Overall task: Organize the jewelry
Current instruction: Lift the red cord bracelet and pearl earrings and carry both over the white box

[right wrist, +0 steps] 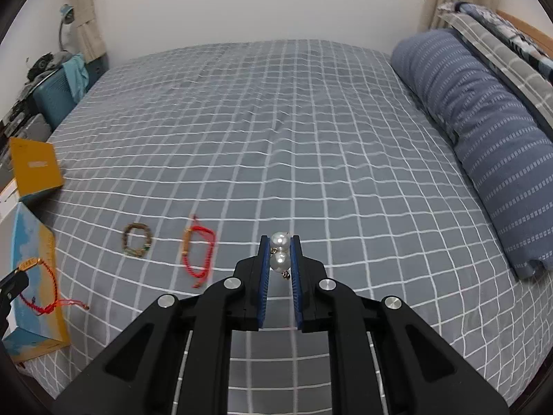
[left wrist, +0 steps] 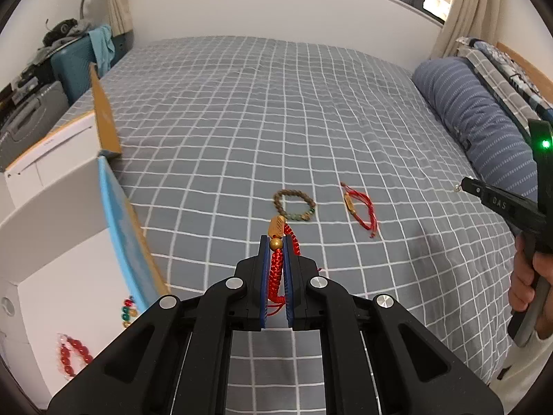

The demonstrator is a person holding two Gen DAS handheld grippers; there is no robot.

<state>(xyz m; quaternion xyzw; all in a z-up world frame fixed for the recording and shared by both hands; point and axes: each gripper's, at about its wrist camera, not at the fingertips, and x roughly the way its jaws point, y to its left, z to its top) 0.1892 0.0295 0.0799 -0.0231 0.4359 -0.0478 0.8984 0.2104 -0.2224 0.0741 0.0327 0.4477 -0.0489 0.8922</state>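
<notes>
My left gripper [left wrist: 276, 242] is shut on a red braided bracelet [left wrist: 278, 263], whose gold charm and bead stick out past the tips, above the bed. It also shows at the left edge of the right wrist view, where the left gripper [right wrist: 13, 282] has the red braided bracelet [right wrist: 41, 297] dangling from it. My right gripper [right wrist: 280, 240] is shut on a pair of pearl earrings [right wrist: 280, 252]. On the grey checked bedspread [left wrist: 276, 121] lie a brown bead bracelet [left wrist: 293, 205] [right wrist: 137, 240] and a red cord bracelet [left wrist: 359, 209] [right wrist: 197, 256]. The right gripper [left wrist: 463, 184] enters from the right, a small metal loop at its tip.
An open box [left wrist: 121, 228] [right wrist: 34, 311] with blue and orange walls stands at the bed's left edge. On its white floor lie a red bead bracelet [left wrist: 71, 352] and coloured beads [left wrist: 128, 311]. A striped blue pillow [right wrist: 484, 131] lines the right side. A hand [left wrist: 528, 276] holds the right gripper.
</notes>
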